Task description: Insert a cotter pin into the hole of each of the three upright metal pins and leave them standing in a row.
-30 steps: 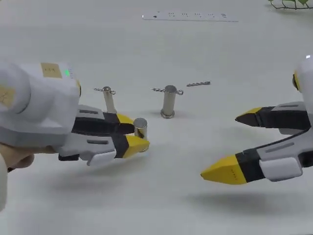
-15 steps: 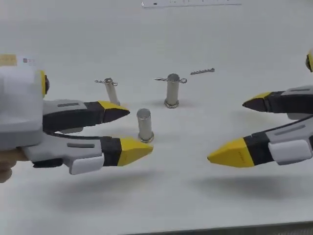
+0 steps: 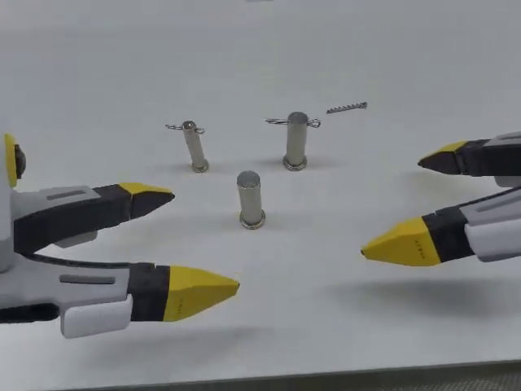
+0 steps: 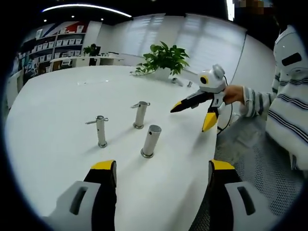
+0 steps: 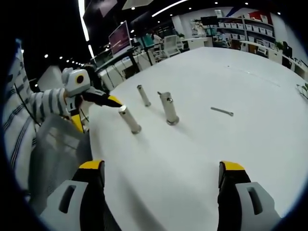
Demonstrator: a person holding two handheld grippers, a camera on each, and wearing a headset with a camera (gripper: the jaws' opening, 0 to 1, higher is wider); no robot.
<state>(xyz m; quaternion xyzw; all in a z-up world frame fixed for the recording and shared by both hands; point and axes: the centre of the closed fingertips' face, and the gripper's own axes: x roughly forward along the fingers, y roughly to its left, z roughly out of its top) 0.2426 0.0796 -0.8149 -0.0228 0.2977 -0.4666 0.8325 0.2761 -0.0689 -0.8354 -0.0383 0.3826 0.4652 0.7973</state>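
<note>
Both grippers hover over the white tabletop, holding nothing. The left gripper has its jaws wide apart, and so does the right gripper. Just ahead of the left jaws stands the bare pin, upright, with nothing through its top. Beyond it stand a thin pin and a thicker pin, each with a fitted cotter pin through its head. The loose cotter pin lies flat, well beyond the right jaws' tips. I see two risks. The thin wire may skid or slip when pinched off the flat surface. A jaw sweeping in could also topple the bare pin or knock its close neighbours.
</note>
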